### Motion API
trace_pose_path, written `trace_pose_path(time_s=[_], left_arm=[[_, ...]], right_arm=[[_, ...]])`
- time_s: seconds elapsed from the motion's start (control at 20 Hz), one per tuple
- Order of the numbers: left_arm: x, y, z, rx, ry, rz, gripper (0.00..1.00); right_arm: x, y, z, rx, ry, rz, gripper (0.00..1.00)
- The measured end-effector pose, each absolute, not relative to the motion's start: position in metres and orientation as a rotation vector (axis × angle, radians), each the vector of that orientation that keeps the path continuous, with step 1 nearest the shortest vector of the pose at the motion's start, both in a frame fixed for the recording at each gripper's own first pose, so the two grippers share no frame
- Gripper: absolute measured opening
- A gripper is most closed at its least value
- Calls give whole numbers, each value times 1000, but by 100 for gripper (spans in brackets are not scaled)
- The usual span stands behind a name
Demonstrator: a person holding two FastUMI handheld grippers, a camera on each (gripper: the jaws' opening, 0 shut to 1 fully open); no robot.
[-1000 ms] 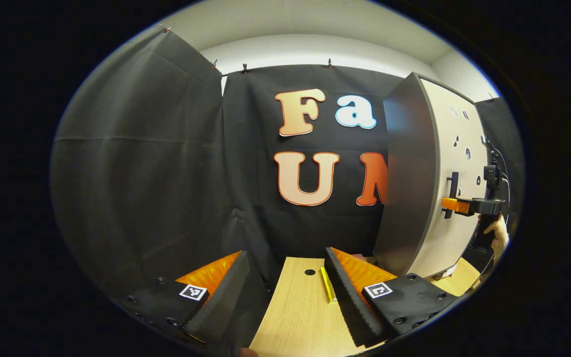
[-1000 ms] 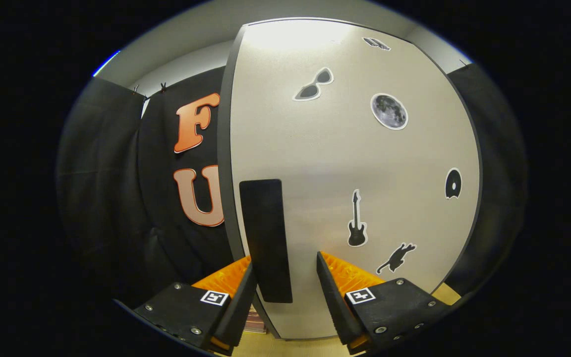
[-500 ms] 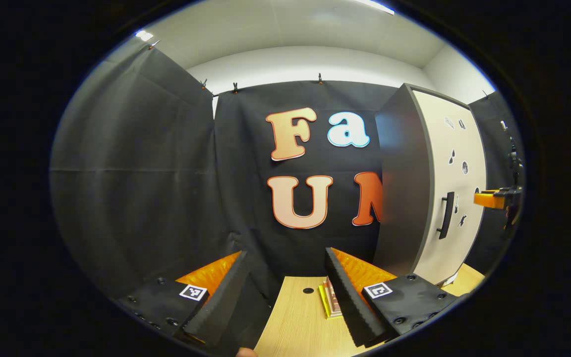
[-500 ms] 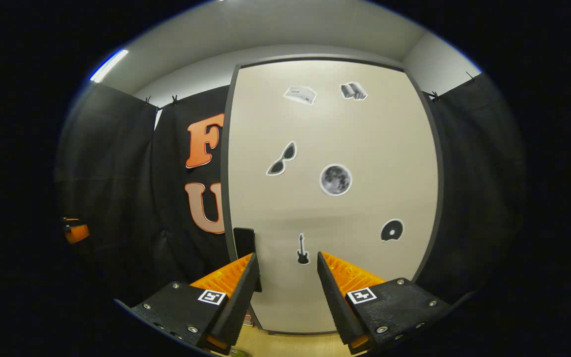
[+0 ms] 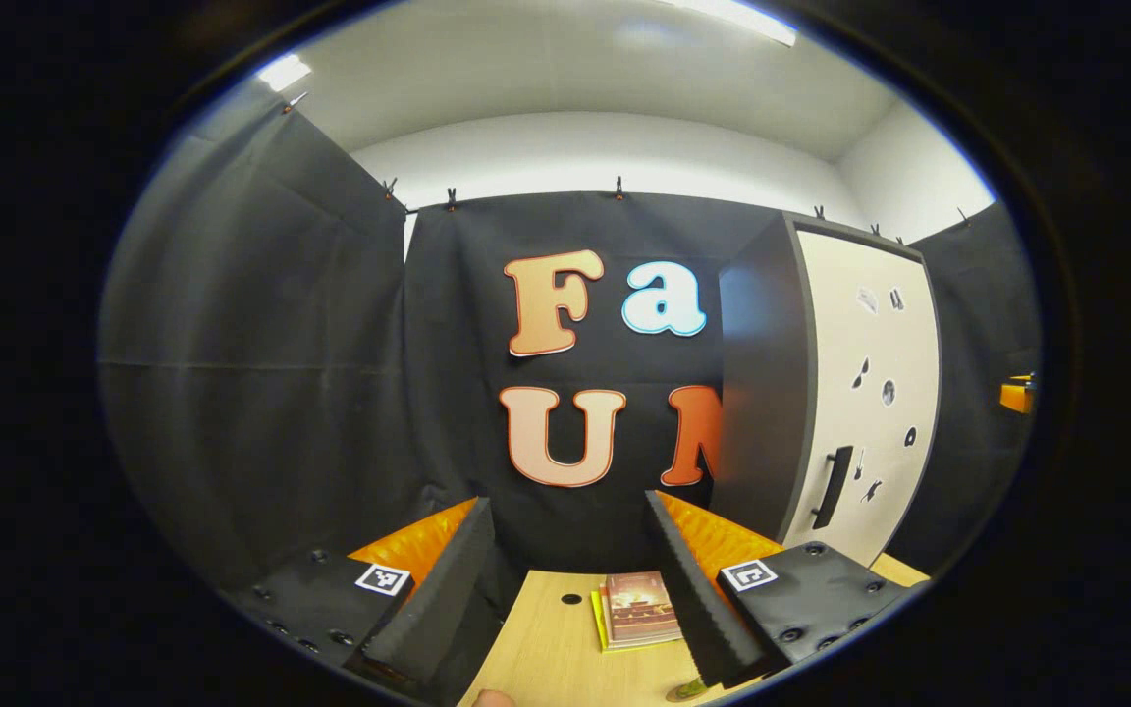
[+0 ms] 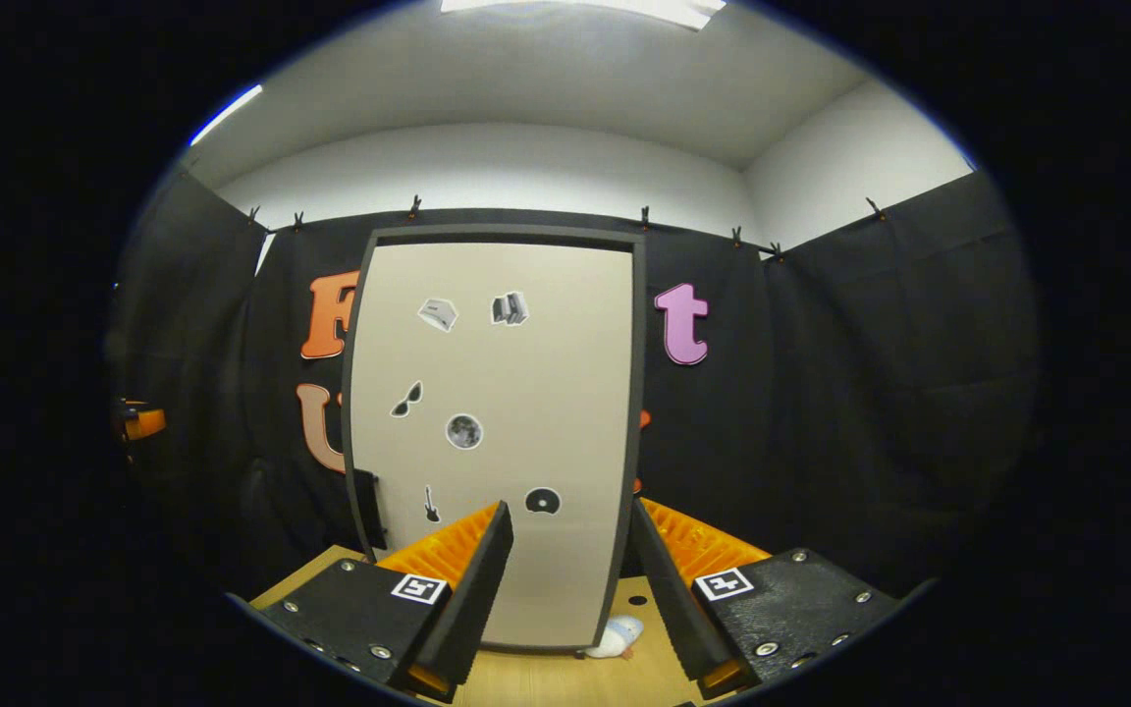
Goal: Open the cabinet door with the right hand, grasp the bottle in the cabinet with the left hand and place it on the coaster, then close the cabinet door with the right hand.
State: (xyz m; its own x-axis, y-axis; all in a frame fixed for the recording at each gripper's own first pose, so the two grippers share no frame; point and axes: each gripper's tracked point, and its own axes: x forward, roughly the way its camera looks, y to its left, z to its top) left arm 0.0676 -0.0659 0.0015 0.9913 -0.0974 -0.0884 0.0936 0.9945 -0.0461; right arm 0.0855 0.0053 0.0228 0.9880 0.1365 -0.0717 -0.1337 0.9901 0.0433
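The right hand-held gripper (image 6: 565,589) has its fingers spread with nothing between them and points at the cabinet door (image 6: 497,432), from which it stands apart. The left hand-held gripper (image 5: 575,579) is spread and empty too, above the tabletop (image 5: 556,658), where a small book (image 5: 636,609) lies just beside its right finger. The door looks shut flat in its frame; its dark handle (image 5: 833,486) stands upright near the door's lower left edge, and I judge this stiff bar the place to take hold, with a fairly light pull needed. The bottle is hidden, so weight, slipperiness and a good place to grip it cannot be judged. The coaster I cannot find for sure. A pale round thing (image 6: 615,636) lies at the foot of the door, half cut off.
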Motion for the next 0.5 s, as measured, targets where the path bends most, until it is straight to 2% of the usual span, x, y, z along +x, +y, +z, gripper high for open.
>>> trace_pose_path(time_s=[0.2, 0.5], left_arm=[[57, -67, 19, -24, 69, -68, 99], [43, -69, 30, -42, 63, -40, 99]], right_arm=[[73, -56, 40, 7, 61, 61, 77], [63, -80, 50, 1, 39, 52, 83]])
